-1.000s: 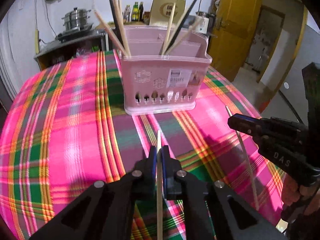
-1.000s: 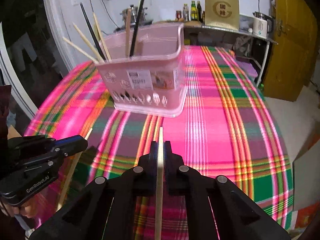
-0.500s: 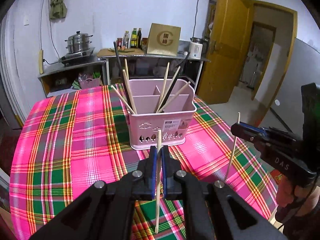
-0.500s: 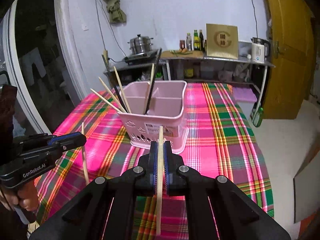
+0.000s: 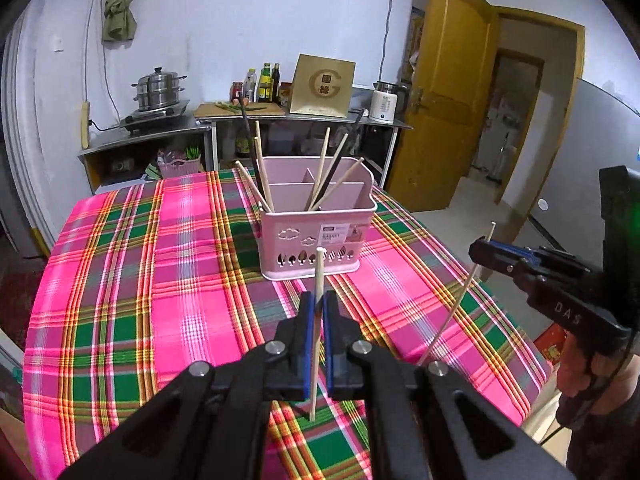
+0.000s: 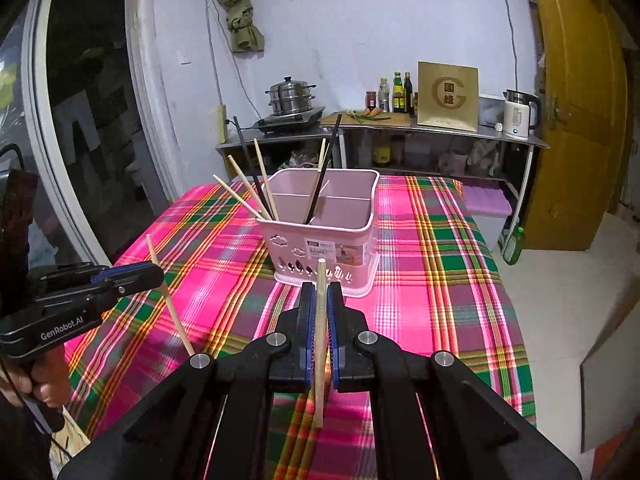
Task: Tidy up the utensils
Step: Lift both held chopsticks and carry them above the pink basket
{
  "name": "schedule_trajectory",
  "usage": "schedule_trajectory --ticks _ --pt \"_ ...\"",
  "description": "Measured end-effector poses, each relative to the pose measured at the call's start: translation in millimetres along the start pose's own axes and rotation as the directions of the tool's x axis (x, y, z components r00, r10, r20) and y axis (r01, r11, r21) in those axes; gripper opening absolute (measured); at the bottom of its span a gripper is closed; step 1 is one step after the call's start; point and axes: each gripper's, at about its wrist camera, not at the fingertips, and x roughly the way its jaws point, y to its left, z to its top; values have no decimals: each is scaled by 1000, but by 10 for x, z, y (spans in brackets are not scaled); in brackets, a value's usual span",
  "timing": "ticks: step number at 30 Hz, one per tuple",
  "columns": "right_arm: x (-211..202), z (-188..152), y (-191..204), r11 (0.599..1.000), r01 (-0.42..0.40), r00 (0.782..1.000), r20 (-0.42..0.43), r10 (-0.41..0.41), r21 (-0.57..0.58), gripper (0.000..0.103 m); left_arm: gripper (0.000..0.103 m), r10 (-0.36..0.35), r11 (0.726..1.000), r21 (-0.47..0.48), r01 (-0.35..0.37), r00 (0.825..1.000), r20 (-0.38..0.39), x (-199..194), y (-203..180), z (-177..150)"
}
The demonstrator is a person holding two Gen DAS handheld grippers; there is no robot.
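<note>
A pink utensil basket (image 5: 316,232) with divided compartments stands on the plaid tablecloth and holds several wooden and black chopsticks; it also shows in the right wrist view (image 6: 326,236). My left gripper (image 5: 316,306) is shut on a wooden chopstick (image 5: 318,276), held upright above the table in front of the basket. My right gripper (image 6: 320,298) is shut on another wooden chopstick (image 6: 321,280), also upright. Each gripper shows in the other's view, the right (image 5: 480,250) and the left (image 6: 154,274), both apart from the basket.
The round table carries a pink, green and yellow plaid cloth (image 5: 160,288). Behind it stand a metal counter with a steamer pot (image 5: 158,88), bottles (image 5: 264,84) and a kettle (image 5: 386,102). A yellow door (image 5: 452,92) is at the right.
Both grippers have risen and pulled back from the basket, lifting their chopsticks off the table. The basket now looks smaller and farther away.
</note>
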Motion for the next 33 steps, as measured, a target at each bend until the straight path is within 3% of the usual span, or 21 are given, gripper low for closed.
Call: schedule_trajectory --ticks 8,15,33 --pt "-226 -115 47 1000 8 1000 10 -8 -21 5 5 2 1000 1 -2 1000 16 -212 -27 -120" --pt "-394 -5 116 1000 1 997 72 0 -21 5 5 -5 1000 2 5 998 58 -340 -52 -16" --pt "-234 666 193 998 -61 969 241 56 13 5 5 15 1000 -2 -15 985 173 -276 64 742"
